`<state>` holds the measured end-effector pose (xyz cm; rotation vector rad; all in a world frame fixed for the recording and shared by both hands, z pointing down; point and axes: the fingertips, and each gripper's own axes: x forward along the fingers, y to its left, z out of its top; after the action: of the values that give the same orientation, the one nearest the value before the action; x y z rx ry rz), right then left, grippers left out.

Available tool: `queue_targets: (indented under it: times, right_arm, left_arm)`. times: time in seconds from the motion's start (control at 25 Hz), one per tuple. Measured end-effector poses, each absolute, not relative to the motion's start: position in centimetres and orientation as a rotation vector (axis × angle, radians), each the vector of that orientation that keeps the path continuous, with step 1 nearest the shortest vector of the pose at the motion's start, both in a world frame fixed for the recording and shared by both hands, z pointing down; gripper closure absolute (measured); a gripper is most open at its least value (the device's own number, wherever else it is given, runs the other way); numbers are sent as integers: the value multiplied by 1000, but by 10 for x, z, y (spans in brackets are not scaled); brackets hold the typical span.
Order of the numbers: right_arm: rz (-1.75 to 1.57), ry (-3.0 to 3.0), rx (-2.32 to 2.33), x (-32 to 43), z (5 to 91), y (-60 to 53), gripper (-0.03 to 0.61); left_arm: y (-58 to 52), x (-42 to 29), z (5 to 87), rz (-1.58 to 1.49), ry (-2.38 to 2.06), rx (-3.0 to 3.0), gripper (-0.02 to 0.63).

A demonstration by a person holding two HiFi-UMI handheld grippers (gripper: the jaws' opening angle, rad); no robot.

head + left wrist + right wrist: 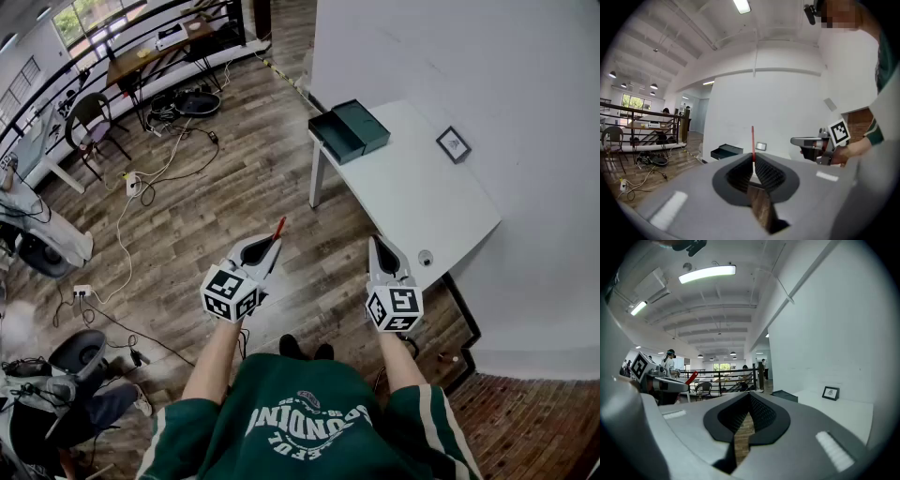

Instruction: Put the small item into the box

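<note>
Left hand-held gripper (271, 243) pinches a red stick (277, 228) jutting past its tips; right hand-held gripper (376, 241) closed, empty.

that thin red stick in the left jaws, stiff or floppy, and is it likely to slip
Probably stiff: the red stick stands straight out of the shut jaws of the left gripper, with no droop. Likely light, being so thin. It may pivot or slip, since only its lower end is pinched and most of it pokes out.
</note>
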<state>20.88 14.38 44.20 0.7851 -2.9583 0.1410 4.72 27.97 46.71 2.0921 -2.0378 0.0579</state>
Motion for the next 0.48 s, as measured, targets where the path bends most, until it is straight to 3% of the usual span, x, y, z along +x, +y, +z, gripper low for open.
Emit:
queue_targets:
  times: [0.48]
  right_arm:
    - [165, -2943, 774, 216, 446, 156, 575]
  left_arm:
    - [282, 55, 469, 62, -2007, 2108, 551]
